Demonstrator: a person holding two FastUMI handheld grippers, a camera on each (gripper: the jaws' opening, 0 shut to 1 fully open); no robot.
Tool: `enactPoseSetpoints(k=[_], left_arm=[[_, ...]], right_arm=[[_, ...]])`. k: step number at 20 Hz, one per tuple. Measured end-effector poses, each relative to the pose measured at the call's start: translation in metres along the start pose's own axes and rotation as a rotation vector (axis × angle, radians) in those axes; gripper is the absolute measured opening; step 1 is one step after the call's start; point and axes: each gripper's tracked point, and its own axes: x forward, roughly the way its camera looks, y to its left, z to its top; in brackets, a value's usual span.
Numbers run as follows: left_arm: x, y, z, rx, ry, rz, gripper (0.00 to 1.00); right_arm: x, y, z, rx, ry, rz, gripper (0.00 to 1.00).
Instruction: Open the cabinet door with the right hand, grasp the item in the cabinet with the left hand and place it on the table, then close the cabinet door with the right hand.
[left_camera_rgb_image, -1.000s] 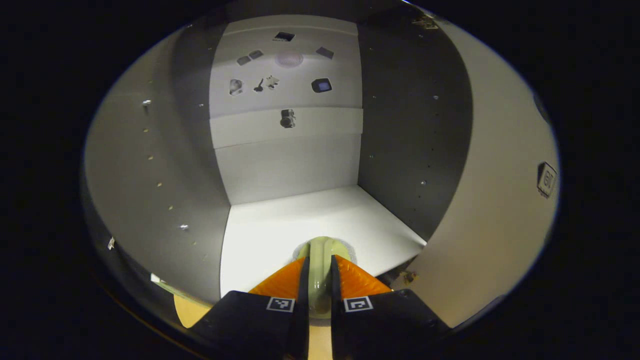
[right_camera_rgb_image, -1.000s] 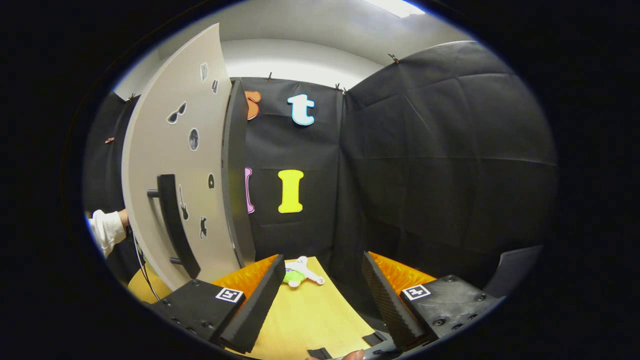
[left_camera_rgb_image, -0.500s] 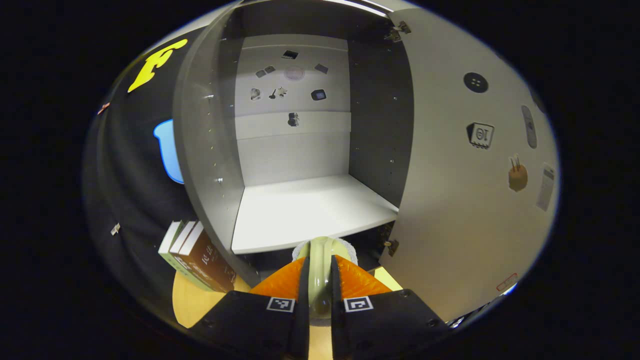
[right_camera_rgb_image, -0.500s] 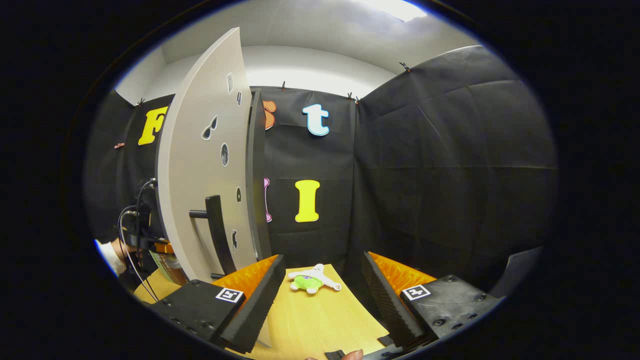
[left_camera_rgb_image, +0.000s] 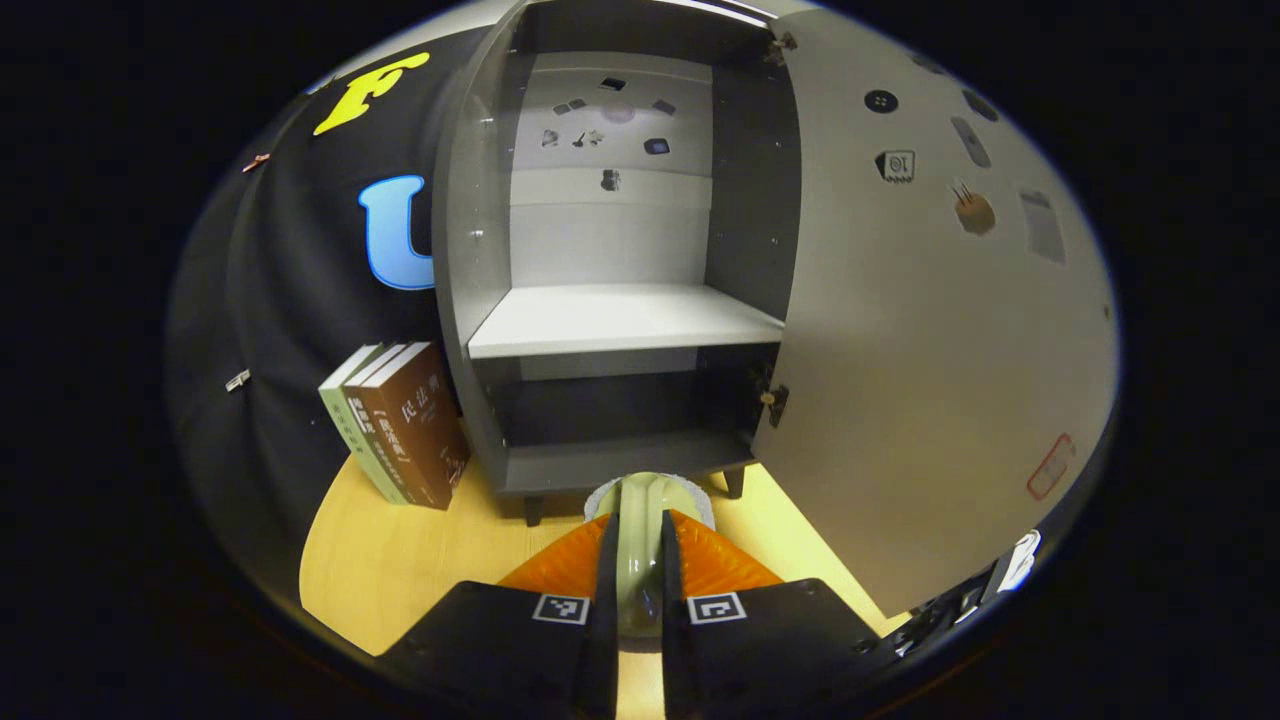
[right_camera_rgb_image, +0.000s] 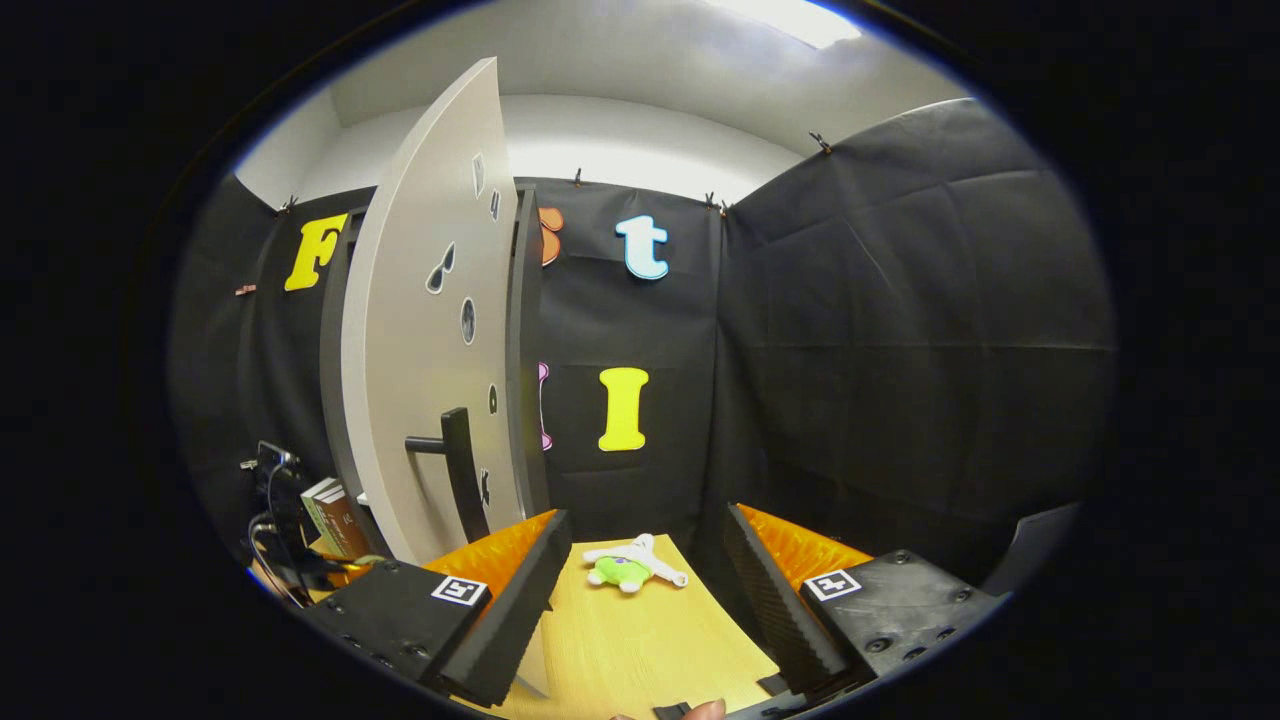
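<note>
Item (left_camera_rgb_image: 638, 540) sits pinched between your left gripper's (left_camera_rgb_image: 638, 560) closed fingers, clear of the cabinet (left_camera_rgb_image: 470, 300), above the table (left_camera_rgb_image: 400, 560). Your right gripper (right_camera_rgb_image: 640, 600) waits wide open and empty near the door (right_camera_rgb_image: 420, 350), ready to close it.

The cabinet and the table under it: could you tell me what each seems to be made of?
The cabinet looks like matt grey laminated board: flat, even panels, rows of drilled shelf-pin holes, a metal hinge at the door. The table looks like light wood or wood-look laminate, smooth with faint grain; which one, I cannot tell.
</note>
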Motion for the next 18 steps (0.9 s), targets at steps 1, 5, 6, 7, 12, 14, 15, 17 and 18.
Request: enactPoseSetpoints(k=[1,5,6,7,12,14,15,17,18], left_arm=[[0.0,-0.001,-0.012,-0.011,0.006,0.003,0.22],[0.004,-0.011,-0.057,-0.069,0.043,-0.007,0.21],[0.006,-0.014,-0.067,-0.074,0.046,-0.01,0.21],[0.008,-0.014,-0.076,-0.063,0.044,-0.001,0.22],[0.022,-0.005,-0.124,-0.002,0.046,0.049,0.23],[0.027,-0.002,-0.142,-0.008,0.051,0.065,0.21],[0.03,-0.001,-0.15,-0.02,0.052,0.069,0.21],[0.036,0.0,-0.166,-0.023,0.064,0.082,0.22],[0.038,0.001,-0.173,-0.012,0.067,0.092,0.22]], right_arm=[[0.001,0.0,0.0,0.002,0.002,0.003,0.99],[0.005,0.0,-0.001,0.003,0.006,0.011,0.99],[0.006,0.0,0.0,0.003,0.004,0.013,0.99],[0.008,0.0,0.0,-0.001,0.003,0.015,0.99],[0.014,-0.003,-0.005,-0.011,0.018,0.029,0.99],[0.017,-0.003,-0.007,-0.015,0.022,0.037,0.99],[0.019,-0.002,-0.008,-0.019,0.023,0.043,0.99],[0.024,-0.002,-0.011,-0.028,0.027,0.055,0.99],[0.026,-0.002,-0.012,-0.032,0.03,0.059,0.99]])
